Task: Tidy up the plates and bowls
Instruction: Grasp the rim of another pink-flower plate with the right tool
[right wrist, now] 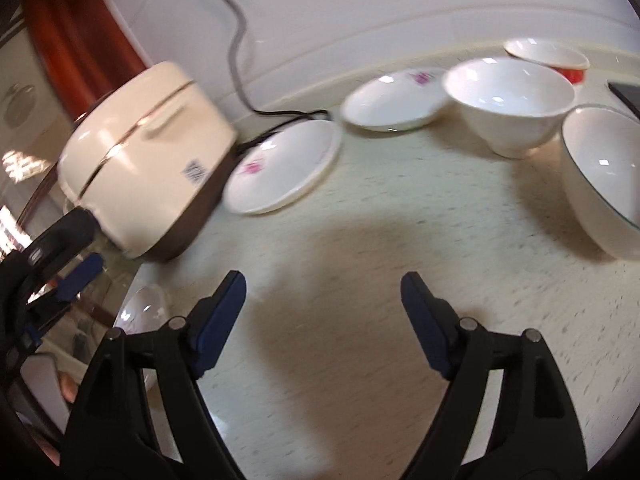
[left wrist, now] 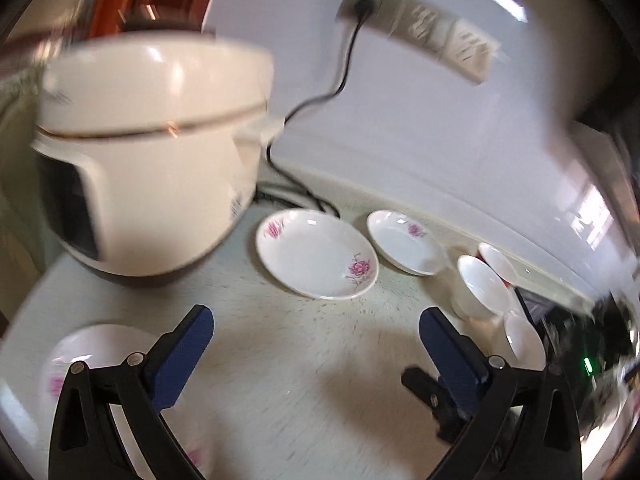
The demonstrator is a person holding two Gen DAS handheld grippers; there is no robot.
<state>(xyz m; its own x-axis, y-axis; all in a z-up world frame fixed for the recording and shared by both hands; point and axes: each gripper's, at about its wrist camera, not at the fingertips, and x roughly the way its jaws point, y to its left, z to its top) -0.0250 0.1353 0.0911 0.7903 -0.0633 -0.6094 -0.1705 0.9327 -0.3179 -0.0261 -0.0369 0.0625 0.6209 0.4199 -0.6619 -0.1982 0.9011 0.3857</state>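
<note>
Two white plates with pink flowers lie on the counter: a nearer one [left wrist: 316,254] [right wrist: 284,166] and a farther one [left wrist: 406,242] [right wrist: 394,98]. A third flowered plate [left wrist: 92,356] lies under my left gripper's left finger. A white bowl [left wrist: 478,286] [right wrist: 510,98], a red-and-white bowl [left wrist: 498,262] [right wrist: 550,56] and a dark-rimmed bowl [left wrist: 524,340] [right wrist: 604,180] stand to the right. My left gripper [left wrist: 316,328] is open and empty above the counter. My right gripper [right wrist: 324,294] is open and empty; the left gripper shows at its far left [right wrist: 76,268].
A cream rice cooker [left wrist: 148,152] [right wrist: 148,160] stands at the left, its black cord [left wrist: 344,76] running up to a wall socket. A white wall backs the speckled counter [left wrist: 304,380]. A dark flat object [right wrist: 626,94] lies at the far right.
</note>
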